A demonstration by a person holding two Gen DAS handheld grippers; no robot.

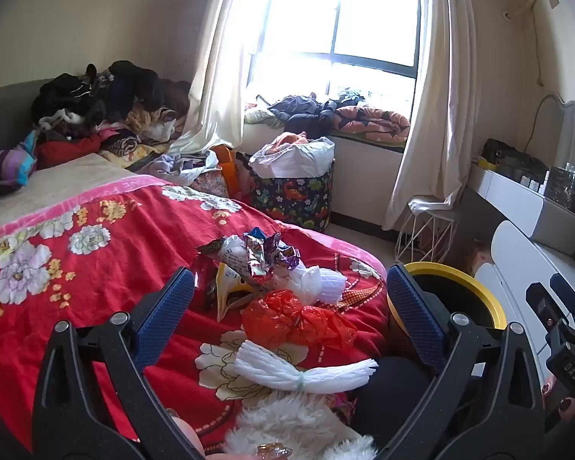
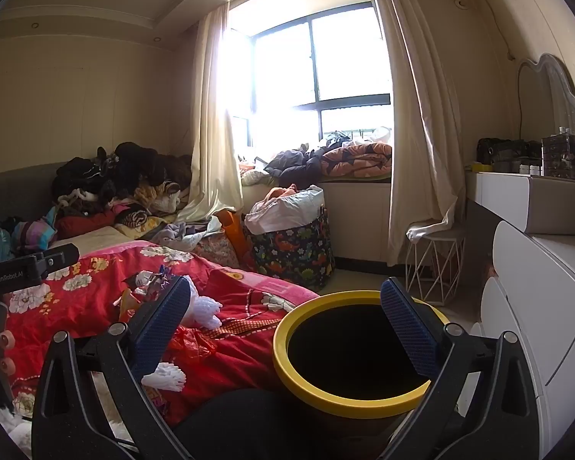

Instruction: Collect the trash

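While the left gripper (image 1: pixel 287 299) hangs wide open and empty over the red floral blanket (image 1: pixel 96 268), the trash sits mid-frame: crumpled wrappers (image 1: pixel 266 255), an orange plastic bag (image 1: pixel 295 320), and a white tied bundle (image 1: pixel 306 373) lower down. Over in the right wrist view, the right gripper (image 2: pixel 285 310) is spread wide too, holding nothing, framing the yellow-rimmed bin (image 2: pixel 358 349) at center-bottom.

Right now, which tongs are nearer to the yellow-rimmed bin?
Right. The right tongs hang open just above the yellow-rimmed bin, one finger over its mouth. The left tongs are open over the trash on the red blanket, with the bin off to their right.
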